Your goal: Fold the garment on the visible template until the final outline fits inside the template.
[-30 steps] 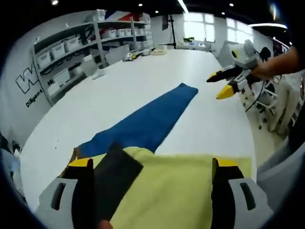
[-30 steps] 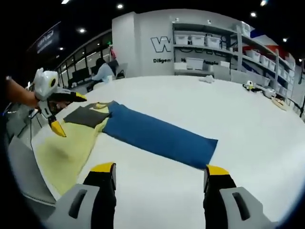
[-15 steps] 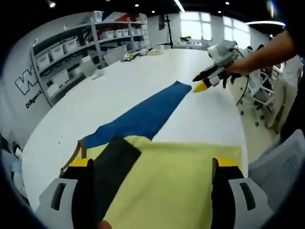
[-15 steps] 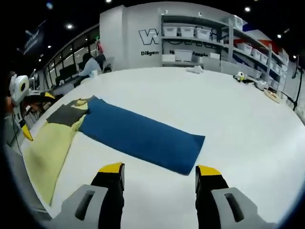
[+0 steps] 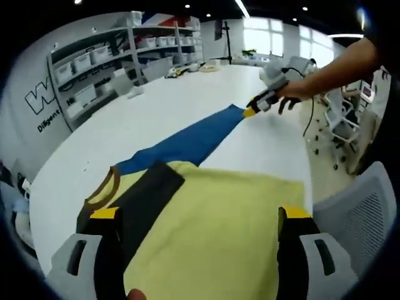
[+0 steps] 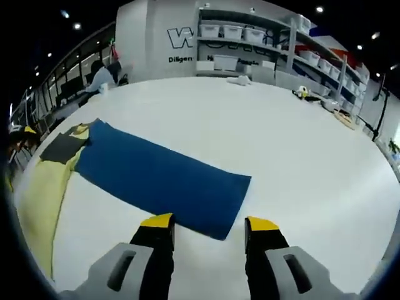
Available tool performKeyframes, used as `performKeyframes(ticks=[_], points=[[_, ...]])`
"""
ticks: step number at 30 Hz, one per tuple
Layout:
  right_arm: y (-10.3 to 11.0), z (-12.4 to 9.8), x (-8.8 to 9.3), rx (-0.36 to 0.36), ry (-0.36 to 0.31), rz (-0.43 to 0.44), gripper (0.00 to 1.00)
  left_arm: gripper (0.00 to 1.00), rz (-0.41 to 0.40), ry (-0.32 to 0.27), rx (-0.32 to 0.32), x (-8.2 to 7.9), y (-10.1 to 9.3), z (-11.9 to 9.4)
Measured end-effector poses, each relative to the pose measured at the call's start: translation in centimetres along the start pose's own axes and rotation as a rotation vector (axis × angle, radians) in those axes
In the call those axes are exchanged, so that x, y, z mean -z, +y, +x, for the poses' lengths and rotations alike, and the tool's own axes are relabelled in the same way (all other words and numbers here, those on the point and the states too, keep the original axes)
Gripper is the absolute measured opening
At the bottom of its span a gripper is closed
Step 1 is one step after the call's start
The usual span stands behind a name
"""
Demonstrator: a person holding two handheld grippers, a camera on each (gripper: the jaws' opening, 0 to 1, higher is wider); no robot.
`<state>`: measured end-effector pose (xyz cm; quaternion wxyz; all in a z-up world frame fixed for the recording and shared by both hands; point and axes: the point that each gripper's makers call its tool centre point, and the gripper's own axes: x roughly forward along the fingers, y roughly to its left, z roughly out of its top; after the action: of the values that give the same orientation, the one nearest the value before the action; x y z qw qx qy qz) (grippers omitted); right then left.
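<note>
Now the yellow shirt [image 5: 212,231] lies flat on the white table [image 5: 125,125] between the left gripper [image 5: 197,215] jaws, which stand apart. At 1 o'clock, the right gripper [image 6: 208,223], jaws apart too, reaches the blue cloth [image 6: 156,178] corner. A grab that misses could slide or bunch the cloth.

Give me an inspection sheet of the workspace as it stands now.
Surface: white table, large, mostly bare.
Job's things: yellow shirt with dark panel, lying flat; blue mat flat, one end at the shirt.
Clutter: small items at the table's far edge, too small to tell.
Grippers: left gripper jaws apart over the shirt; right gripper jaws apart at the mat's near corner.
Cables: one hangs from the right gripper in the left gripper view.
Surroundings: shelves with bins, wall lettering, chairs, a seated person.
</note>
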<state>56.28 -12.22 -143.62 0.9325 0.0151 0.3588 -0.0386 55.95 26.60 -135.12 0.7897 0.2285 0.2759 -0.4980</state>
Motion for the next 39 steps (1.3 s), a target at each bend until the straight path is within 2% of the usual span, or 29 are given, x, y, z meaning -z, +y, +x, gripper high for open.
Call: performKeyframes(ticks=[6,12,14,17,23,25,27,29,35,39], points=[[-0.7,0.4,0.4,0.019,0.02,-0.001,0.39,0.99,-0.016,-0.003,-0.003,0.6,0.0,-1.0],[-0.7,0.5,0.8,0.021,0.025,0.009,0.31,0.99,-0.038,0.002,0.023,1.3,-0.6,-1.9],[-0.7,0.5,0.6,0.023,0.017,0.005,0.29,0.99,-0.021,0.019,0.019,1.8,-0.5,-2.2],[-0.1,0.2,0.6,0.012,0.021,-0.03,0.23,0.98,-0.006,0.029,0.017,2.3,-0.4,-2.8],[0.2,-0.4,0.5,0.007,0.023,-0.024,0.14,0.97,-0.007,0.049,0.0,3.3,-0.2,-4.2],[0.3,-0.5,0.4,0.002,0.033,-0.032,0.0,0.96,-0.004,0.052,-0.013,3.6,-0.1,-4.8],[1.1,-0.3,0.1,-0.051,0.024,-0.006,0.0,0.96,-0.009,0.049,-0.019,3.7,-0.1,-5.3],[1.7,-0.4,0.3,-0.064,0.051,0.004,0.0,0.95,-0.009,0.047,-0.026,4.1,-0.2,-6.0],[2.7,-1.4,-0.5,-0.066,0.009,0.015,0.0,0.95,-0.033,0.053,-0.05,5.6,-0.3,-7.9],[3.0,-2.0,-1.4,-0.053,-0.018,-0.025,0.0,0.95,-0.052,0.042,-0.065,6.2,-0.3,-8.8]])
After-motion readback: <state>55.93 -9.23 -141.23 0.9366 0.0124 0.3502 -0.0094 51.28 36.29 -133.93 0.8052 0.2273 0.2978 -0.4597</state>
